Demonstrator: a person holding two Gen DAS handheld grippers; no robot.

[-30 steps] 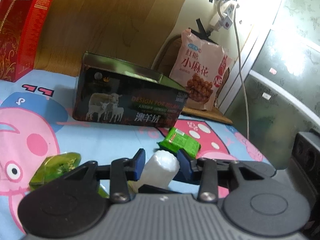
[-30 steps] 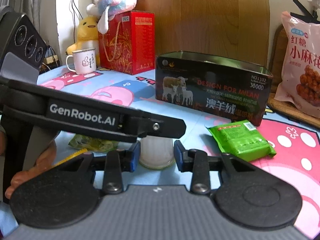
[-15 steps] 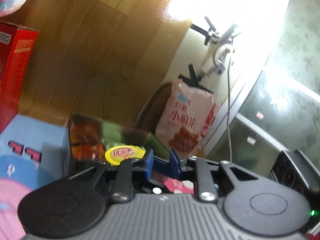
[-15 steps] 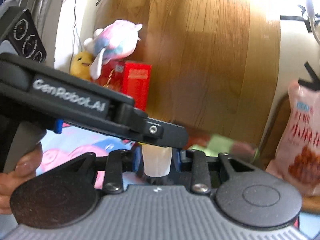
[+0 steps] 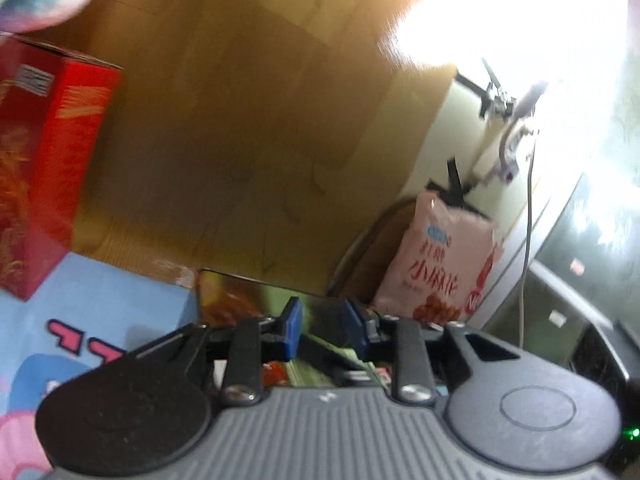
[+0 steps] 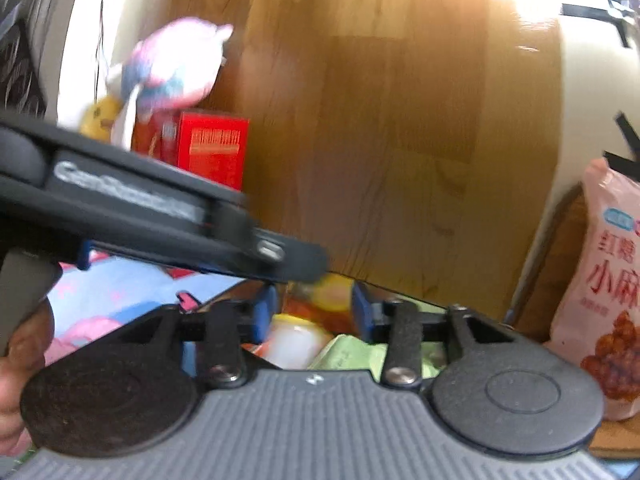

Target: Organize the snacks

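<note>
Jelly cup [image 6: 294, 340] below right gripper [image 6: 312, 312], jaws just opening

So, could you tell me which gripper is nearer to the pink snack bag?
Right. The pink snack bag stands just right of the right gripper; the left gripper is farther left.

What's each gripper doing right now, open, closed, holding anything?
Left gripper: closed, holding nothing.
Right gripper: open, jaws have just been opening; the white cup lies loose below them, not gripped.
</note>
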